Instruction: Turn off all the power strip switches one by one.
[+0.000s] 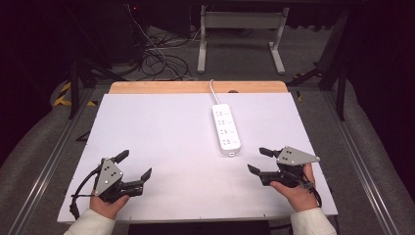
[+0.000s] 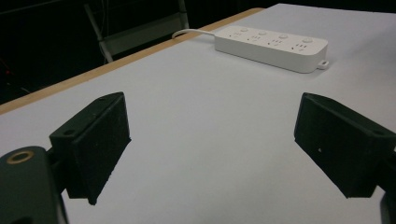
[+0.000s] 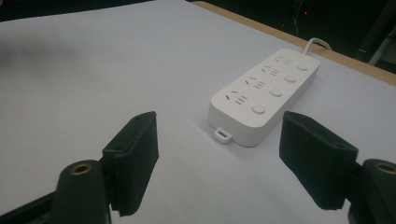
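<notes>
Your right gripper (image 1: 258, 160) rests low on the bench (image 1: 161, 142) at about four o'clock, jaws spread wide and holding nothing. From its own view the jaws frame the near end of the power strip (image 3: 264, 98), which lies just ahead at roughly one o'clock from the jaw gap, near but not touching. Your left gripper (image 1: 134, 164) sits at about eight o'clock on the bench, jaws also spread and empty, and the power strip (image 2: 272, 46) lies well apart from it, far off toward two o'clock in its view.

The power strip (image 1: 225, 128) lies flat near the middle of the bench, slightly right of centre. Its long axis runs from twelve to six o'clock, tilted a little so the near end leans right. Its white cable (image 1: 212, 90) leaves the far end toward the wooden edge (image 1: 195, 87) at twelve o'clock. The small hanging loop (image 3: 223, 134) marks the near end.

Your right hand (image 1: 293, 188) is clearly the nearer one. To take the strip, you would likely move it forward and slightly left, closing across the short width.
</notes>
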`<state>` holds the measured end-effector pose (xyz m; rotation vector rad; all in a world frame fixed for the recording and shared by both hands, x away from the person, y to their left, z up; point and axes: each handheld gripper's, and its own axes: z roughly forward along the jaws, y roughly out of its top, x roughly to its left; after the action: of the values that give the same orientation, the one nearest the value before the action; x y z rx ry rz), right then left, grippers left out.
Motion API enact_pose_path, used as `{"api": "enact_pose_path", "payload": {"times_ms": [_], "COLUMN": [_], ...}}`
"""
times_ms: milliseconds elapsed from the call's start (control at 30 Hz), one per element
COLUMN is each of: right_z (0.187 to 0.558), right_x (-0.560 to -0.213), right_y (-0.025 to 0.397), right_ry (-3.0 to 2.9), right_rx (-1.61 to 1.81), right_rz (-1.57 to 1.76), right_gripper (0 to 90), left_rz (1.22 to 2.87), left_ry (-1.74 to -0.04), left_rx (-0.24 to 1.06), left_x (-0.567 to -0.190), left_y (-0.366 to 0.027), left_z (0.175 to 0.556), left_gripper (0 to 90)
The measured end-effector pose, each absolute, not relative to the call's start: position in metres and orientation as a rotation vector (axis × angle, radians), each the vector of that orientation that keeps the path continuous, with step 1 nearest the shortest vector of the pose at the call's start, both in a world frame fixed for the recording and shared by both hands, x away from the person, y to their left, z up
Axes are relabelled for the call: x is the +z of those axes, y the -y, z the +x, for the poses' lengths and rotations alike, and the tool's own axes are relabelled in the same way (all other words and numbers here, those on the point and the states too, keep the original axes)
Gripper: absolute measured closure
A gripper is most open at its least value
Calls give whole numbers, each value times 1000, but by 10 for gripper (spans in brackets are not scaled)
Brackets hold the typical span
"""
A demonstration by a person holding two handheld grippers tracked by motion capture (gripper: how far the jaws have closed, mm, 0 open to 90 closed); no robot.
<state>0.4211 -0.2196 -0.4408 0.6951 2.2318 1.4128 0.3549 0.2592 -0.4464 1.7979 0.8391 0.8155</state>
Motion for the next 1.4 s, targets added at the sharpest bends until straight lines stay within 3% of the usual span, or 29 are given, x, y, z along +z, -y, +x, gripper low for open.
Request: {"api": "enact_pose_path", "payload": {"times_ms": [500,900,967,1100,1300,1400], "right_z": [421,425,430,440,452,460], "right_x": [-439,-427,-424,-418,-408,-406], "right_y": [221,215,211,204,193,190], "right_ry": [-2226,-2265,-2280,-2304,-2355,-2351], "right_rx": [1416,1382,1377,1362,1319,1331], "right_rz": [688,660,681,663,672,683], "right_gripper": [342,494,559,586,732,751], "left_rz": [1795,1799,1798,1798,1794,1794], "left_ry": [-837,-838,-840,-835,-830,-828], "left_rx": [822,841,842,844,836,833], "left_x": [-446,-446,-445,-445,-445,-445], "left_y": [-260,-260,-260,-260,-259,-259], "left_z": [355,354,354,355,356,357], "left_gripper": [111,111,112,112,112,112]}}
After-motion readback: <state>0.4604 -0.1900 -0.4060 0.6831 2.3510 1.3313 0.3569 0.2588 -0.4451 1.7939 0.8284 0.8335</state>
